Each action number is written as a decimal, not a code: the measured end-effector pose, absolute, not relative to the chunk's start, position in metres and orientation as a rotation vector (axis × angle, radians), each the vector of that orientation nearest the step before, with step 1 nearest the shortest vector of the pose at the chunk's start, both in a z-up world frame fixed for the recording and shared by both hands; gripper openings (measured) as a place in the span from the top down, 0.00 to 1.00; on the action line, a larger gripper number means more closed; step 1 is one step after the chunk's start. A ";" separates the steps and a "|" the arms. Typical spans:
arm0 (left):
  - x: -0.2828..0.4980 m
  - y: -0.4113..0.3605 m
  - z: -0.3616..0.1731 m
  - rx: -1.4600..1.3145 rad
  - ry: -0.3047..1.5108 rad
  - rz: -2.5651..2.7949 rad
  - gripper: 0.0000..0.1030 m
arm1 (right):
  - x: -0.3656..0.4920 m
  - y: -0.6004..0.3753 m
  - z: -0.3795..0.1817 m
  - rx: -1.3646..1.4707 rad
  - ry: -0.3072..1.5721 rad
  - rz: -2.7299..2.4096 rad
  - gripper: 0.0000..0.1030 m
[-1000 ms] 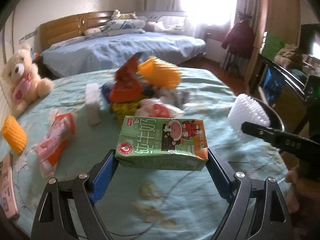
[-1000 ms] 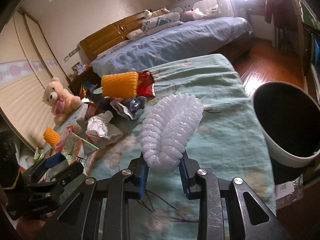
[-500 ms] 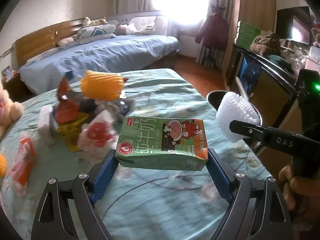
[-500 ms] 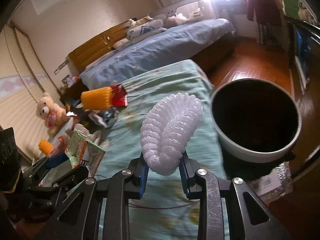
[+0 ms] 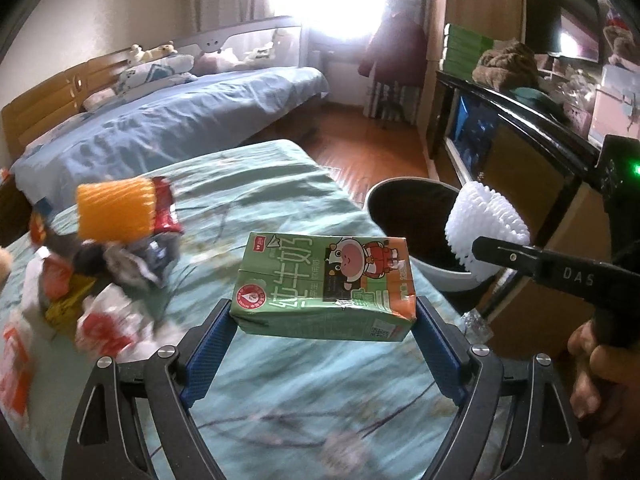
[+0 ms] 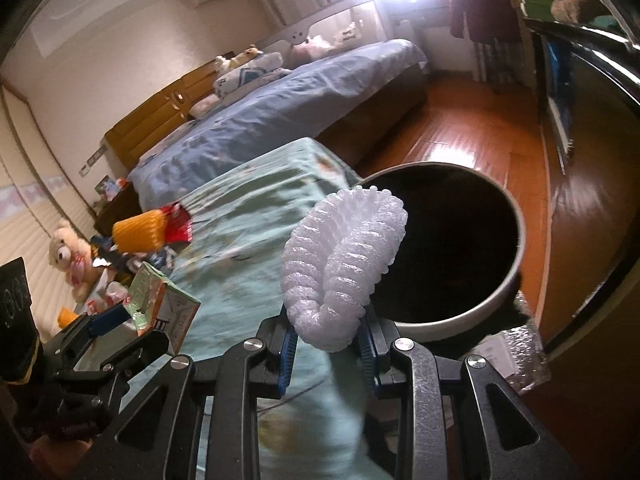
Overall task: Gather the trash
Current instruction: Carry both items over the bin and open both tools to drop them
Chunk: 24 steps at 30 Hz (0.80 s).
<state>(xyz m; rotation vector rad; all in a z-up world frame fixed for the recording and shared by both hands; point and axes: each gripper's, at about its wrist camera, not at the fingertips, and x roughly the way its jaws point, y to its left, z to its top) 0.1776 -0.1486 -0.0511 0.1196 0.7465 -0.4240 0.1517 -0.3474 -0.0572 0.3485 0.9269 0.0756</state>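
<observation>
A bedroom, a bed under a teal flowered sheet [image 5: 280, 200] in front, and both hands are loaded. Nearest, the left gripper [image 5: 324, 320] has its fingers clamped on the short ends of a green and orange milk carton [image 5: 326, 284], long axis crosswise between the blue pads, carried over the sheet short of the bed's right edge. Beside it, the right gripper [image 6: 326, 342] has its fingers pinched on the base of a white ribbed foam fruit sleeve [image 6: 344, 268], which points up and ahead, its tip already overlapping the rim. Just off that right edge stands the round white bin with a dark inside [image 6: 500, 292]. The right hand is nearer, so I'd expect the sleeve to drop first. Far back, at the sheet's left side, the heap of wrappers [image 5: 116, 264] waits.
</observation>
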 end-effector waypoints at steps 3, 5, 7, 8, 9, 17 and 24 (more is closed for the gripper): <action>0.187 -0.160 -0.054 0.130 0.748 -0.432 0.16 | 0.154 -0.361 -0.058 0.352 0.929 0.055 0.73; 0.196 -0.167 -0.055 0.134 0.750 -0.439 0.16 | 0.156 -0.369 -0.059 0.352 0.933 0.045 0.73; 0.201 -0.173 -0.056 0.138 0.750 -0.443 0.16 | 0.159 -0.376 -0.059 0.356 0.935 0.038 0.73; 0.203 -0.177 -0.056 0.139 0.750 -0.444 0.16 | 0.161 -0.379 -0.059 0.356 0.935 0.036 0.73; 0.206 -0.179 -0.056 0.139 0.751 -0.448 0.16 | 0.163 -0.381 -0.060 0.355 0.935 0.032 0.73; 0.227 -0.205 -0.058 0.168 0.747 -0.474 0.16 | 0.174 -0.398 -0.066 0.356 0.949 0.020 0.73; 0.239 -0.226 -0.059 0.186 0.746 -0.486 0.16 | 0.185 -0.411 -0.074 0.374 0.966 0.012 0.73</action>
